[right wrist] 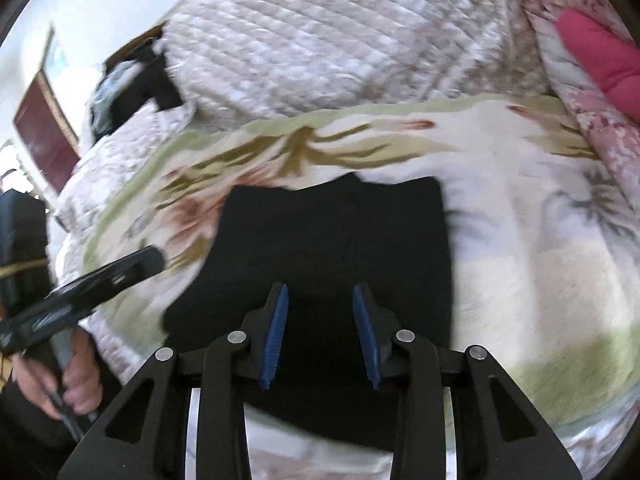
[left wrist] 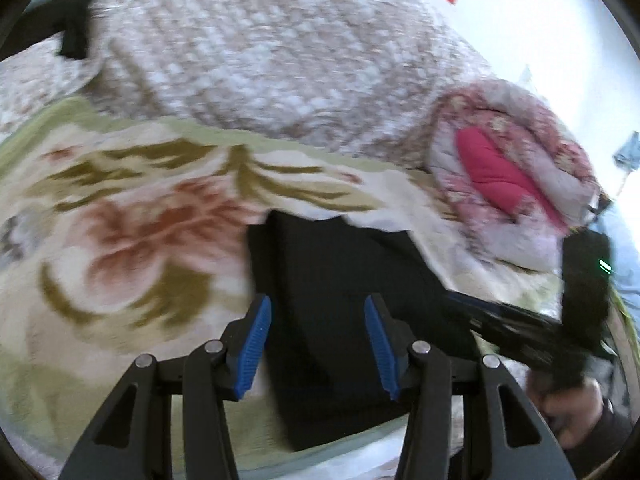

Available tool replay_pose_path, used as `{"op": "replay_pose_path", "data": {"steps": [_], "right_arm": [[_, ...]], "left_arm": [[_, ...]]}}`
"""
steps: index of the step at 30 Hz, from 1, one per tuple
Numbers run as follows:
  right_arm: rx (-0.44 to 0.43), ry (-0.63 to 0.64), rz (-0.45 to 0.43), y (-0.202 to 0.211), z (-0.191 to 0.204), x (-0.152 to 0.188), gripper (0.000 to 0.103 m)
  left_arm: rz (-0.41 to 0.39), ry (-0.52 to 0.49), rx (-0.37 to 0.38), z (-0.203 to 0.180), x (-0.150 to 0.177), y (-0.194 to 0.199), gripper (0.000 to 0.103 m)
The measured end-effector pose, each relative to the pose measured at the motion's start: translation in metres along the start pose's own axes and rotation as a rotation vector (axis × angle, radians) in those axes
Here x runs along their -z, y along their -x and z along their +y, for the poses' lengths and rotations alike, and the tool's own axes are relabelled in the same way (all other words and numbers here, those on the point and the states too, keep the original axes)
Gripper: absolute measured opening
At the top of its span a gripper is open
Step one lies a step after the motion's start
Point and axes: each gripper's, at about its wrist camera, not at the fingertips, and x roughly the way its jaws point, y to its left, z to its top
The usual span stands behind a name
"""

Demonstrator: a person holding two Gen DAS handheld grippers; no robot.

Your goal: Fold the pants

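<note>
Two grippers are in my views, both tilted down over the bed. My left gripper (left wrist: 318,344) has its blue pads (left wrist: 256,344) standing well apart, with nothing pinched between them; I see only the dark cloth lying beneath the gap. My right gripper (right wrist: 320,334) has its pads (right wrist: 276,336) set somewhat closer together, yet daylight-wide apart too, and I see no cloth caught between them either. The pants (right wrist: 332,240), black and folded into a flat, roughly rectangular bundle, lie on the flowered blanket (right wrist: 520,248), filling the middle of the right view from centre down to 6 o'clock; in the left view they sit from centre toward 5 o'clock. From the left camera I can see the other gripper's dark body at 4 o'clock, with the right hand (left wrist: 572,408) wrapped around its handle. From the right camera the left tool reaches in from 9 o'clock, its tip just at the pants' near edge, and the left hand (right wrist: 60,376) holding it sits at 8 o'clock. A quilted cover (left wrist: 260,52) is heaped at 12 o'clock beyond the blanket, and a rolled pink floral quilt (left wrist: 516,168) lies at 3 o'clock in the left view. Both pictures are blurred, so I cannot tell finer detail of the folds.
</note>
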Motion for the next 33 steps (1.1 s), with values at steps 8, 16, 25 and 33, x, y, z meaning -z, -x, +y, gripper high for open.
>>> {"op": "replay_pose_path", "data": {"steps": [8, 16, 25, 33], "right_arm": [[0.074, -0.002, 0.084, -0.045, -0.034, -0.028, 0.035], [0.096, -0.106, 0.038, -0.029, -0.051, -0.022, 0.027], [0.071, -0.105, 0.039, 0.004, -0.038, 0.011, 0.029], [0.120, -0.045, 0.020, 0.002, -0.021, 0.015, 0.032]], "left_arm": [[0.126, -0.094, -0.009, -0.022, 0.021, -0.044, 0.039], [0.093, -0.100, -0.012, -0.020, 0.027, -0.036, 0.038], [0.093, -0.093, -0.026, -0.020, 0.024, -0.029, 0.038], [0.114, -0.102, -0.058, -0.021, 0.021, -0.029, 0.038]]}}
